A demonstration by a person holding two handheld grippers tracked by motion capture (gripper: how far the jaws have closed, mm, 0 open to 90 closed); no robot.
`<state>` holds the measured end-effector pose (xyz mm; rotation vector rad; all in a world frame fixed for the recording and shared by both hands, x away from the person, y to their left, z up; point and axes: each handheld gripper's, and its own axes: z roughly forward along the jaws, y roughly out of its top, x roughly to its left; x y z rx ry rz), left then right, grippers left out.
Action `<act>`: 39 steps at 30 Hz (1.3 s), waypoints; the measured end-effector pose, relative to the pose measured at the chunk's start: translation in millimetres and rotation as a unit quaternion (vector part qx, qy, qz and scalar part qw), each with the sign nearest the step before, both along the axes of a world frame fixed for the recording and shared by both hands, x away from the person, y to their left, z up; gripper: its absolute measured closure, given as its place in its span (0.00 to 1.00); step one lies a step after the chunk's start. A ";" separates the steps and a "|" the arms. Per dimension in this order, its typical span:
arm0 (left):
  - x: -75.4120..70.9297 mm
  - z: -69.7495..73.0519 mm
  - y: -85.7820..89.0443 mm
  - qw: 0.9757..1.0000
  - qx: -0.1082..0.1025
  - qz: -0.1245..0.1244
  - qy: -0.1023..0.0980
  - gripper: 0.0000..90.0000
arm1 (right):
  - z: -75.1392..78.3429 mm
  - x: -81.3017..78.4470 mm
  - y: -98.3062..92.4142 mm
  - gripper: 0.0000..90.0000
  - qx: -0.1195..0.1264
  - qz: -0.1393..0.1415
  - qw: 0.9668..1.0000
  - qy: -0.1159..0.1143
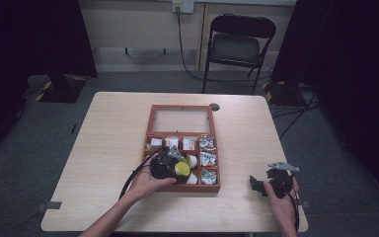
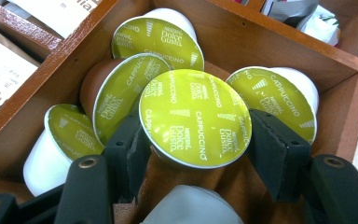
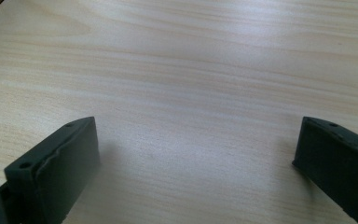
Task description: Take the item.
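Left gripper (image 2: 193,154) clamped on a green-lidded capsule (image 2: 195,116), body hidden below the lid; right gripper (image 3: 196,163) spread wide, empty, above bare table (image 3: 191,70).

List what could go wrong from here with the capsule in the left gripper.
1. The left gripper pinches the held capsule just under its lid rim, on a tapered body, so it might slip back into the box.
2. Other capsules crowd close beside the jaws; lifting or tilting may knock them about.
3. The compartment wall stands near, so a sideways pull could catch on it.
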<state>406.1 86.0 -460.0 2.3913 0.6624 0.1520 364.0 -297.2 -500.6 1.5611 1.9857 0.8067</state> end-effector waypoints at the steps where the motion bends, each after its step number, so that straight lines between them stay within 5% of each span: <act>1: 0.5 0.5 1.1 1.000 0.000 -0.003 -0.002 0.45 | 0.0 0.0 0.0 0.00 0.000 0.000 1.000 0.000; 14: -4.1 9.7 6.3 0.999 -0.019 0.007 -0.028 0.45 | 0.0 0.0 0.0 0.00 0.000 0.000 1.000 0.000; 39: -3.5 21.2 17.8 0.997 -0.053 0.025 -0.044 0.45 | 0.0 0.0 0.0 0.00 0.000 0.000 1.000 0.000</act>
